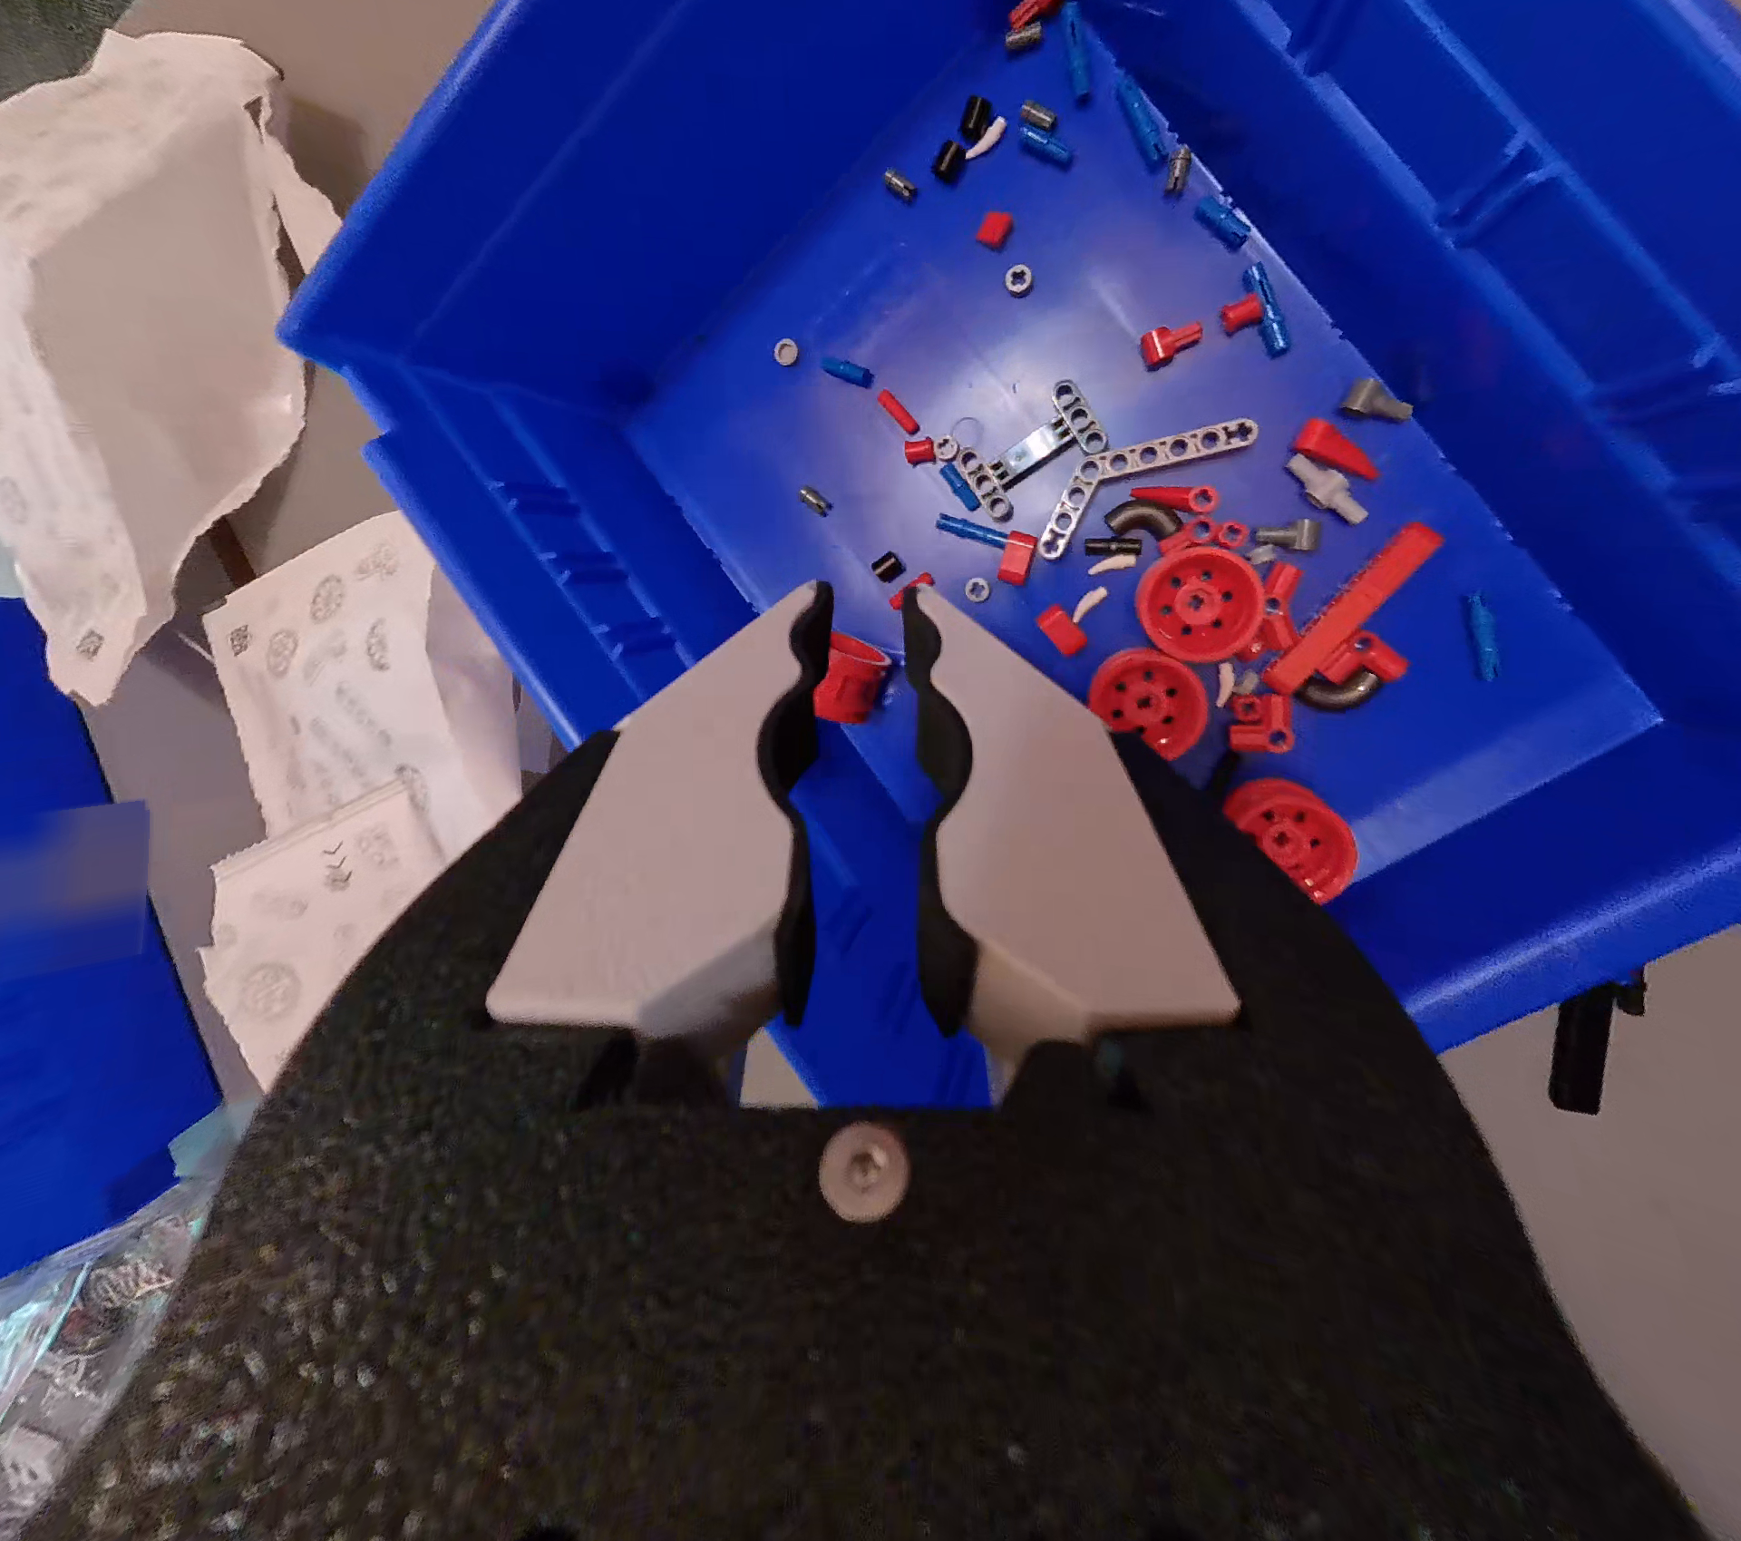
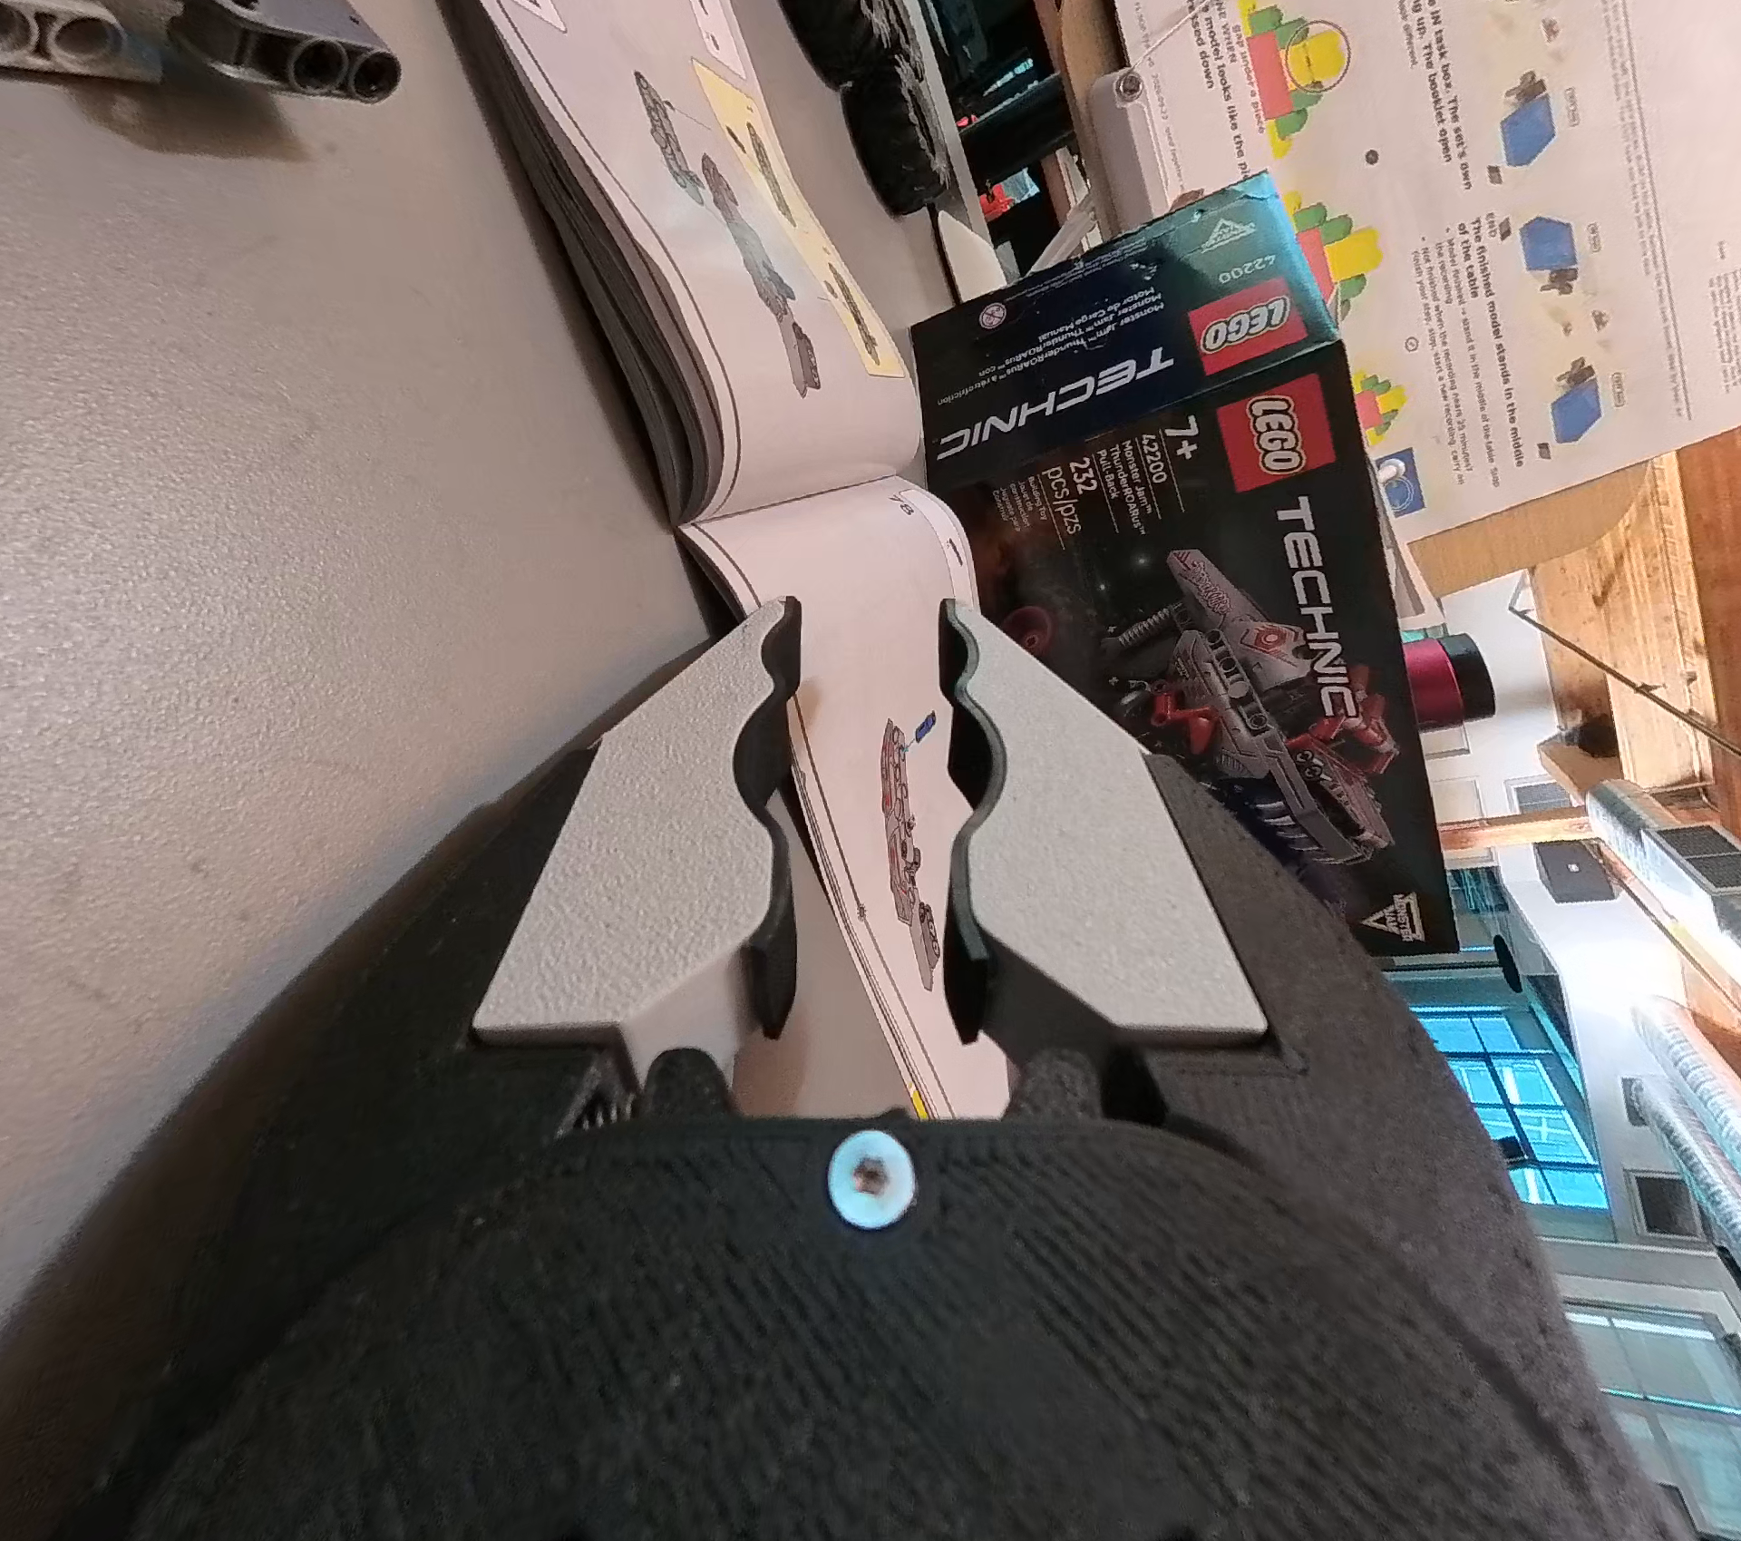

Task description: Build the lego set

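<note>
Step in hand: by my reading, picking the next small part out of the blue bin (image 1: 584, 195).
Left gripper (image 1: 867, 601): poised over the bin's near edge, jaws a narrow gap apart, nothing held; a red hub-like piece (image 1: 853, 671) shows through the gap, lying on the bin floor, as far as this angle lets me judge.
Loose parts: red wheel rims (image 1: 1196, 601) cluster toward the bin's right side; a grey angled liftarm (image 1: 1130, 473) lies mid-floor; blue pins (image 1: 1074, 49) are scattered toward the far corner.
Doing it well: come down on one part that lies clear of its neighbours, pads across its flat sides.
Right gripper (image 2: 869, 610): low over the table, jaws apart and empty, aimed at the open instruction booklet (image 2: 603, 110).
Partial build: grey and black Technic assembly (image 2: 188, 16) at the table's far left.
Set box (image 2: 1225, 601): dark, with a red logo square, standing behind the booklet; it carries printing, as does a sheet (image 2: 1554, 110) beyond.
Beside bin: torn paper bags (image 1: 141, 271).
</note>
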Motion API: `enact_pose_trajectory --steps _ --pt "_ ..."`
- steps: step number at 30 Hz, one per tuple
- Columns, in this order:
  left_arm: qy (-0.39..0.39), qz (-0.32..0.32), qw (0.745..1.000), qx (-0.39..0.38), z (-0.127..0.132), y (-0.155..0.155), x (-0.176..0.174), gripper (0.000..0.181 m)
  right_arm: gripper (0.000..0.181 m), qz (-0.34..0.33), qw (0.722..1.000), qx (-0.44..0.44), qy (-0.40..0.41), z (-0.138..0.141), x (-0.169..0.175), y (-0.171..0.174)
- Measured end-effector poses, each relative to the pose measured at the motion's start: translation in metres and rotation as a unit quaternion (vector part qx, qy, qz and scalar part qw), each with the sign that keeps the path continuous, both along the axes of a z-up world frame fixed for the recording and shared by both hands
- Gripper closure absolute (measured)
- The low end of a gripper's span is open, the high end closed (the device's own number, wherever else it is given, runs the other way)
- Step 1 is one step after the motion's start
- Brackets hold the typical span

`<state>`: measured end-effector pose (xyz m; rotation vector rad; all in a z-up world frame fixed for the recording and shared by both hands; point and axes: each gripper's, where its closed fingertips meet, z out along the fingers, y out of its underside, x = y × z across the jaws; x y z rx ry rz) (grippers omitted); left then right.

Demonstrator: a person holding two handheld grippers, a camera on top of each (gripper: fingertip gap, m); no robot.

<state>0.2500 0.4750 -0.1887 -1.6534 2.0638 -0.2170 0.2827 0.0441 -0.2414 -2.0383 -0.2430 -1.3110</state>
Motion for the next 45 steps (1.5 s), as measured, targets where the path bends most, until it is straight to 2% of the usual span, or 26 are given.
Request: enact_pose_trajectory --steps 14,20,27,31,33,38,41,45 --pt "0.042 -0.039 0.998 0.004 -0.003 -0.014 -0.015 0.173 0.154 -0.001 1.0 -0.002 -0.001 -0.001 0.0 0.0" --pt "0.003 0.01 1.0 0.001 0.002 0.001 -0.004 0.168 0.155 -0.001 1.0 -0.002 -0.002 -0.001 0.0 0.001" --pt "-0.087 0.055 0.994 -0.027 0.011 0.006 0.025 0.162 0.155 -0.001 1.0 -0.002 -0.001 -0.001 0.0 0.001" --pt "-0.09 0.032 0.995 -0.002 0.0 0.007 0.037 0.151 0.155 -0.001 1.0 -0.002 -0.002 -0.001 0.0 0.001" --pt "-0.119 0.055 0.991 -0.005 0.001 0.01 0.048 0.152 0.155 -0.001 1.0 -0.002 -0.002 -0.001 0.0 0.001" --pt "-0.151 0.103 0.979 -0.089 -0.011 0.01 0.064 0.151 0.154 -0.001 1.0 -0.001 -0.001 -0.001 0.0 0.001" --pt "-0.145 0.152 0.975 -0.078 -0.023 0.026 0.064 0.149 0.154 -0.001 1.0 0.0 -0.001 -0.001 0.0 0.001" --pt "-0.113 0.175 0.977 -0.053 -0.044 0.037 0.061 0.142 0.154 -0.001 1.0 0.0 -0.001 -0.001 0.0 0.001"
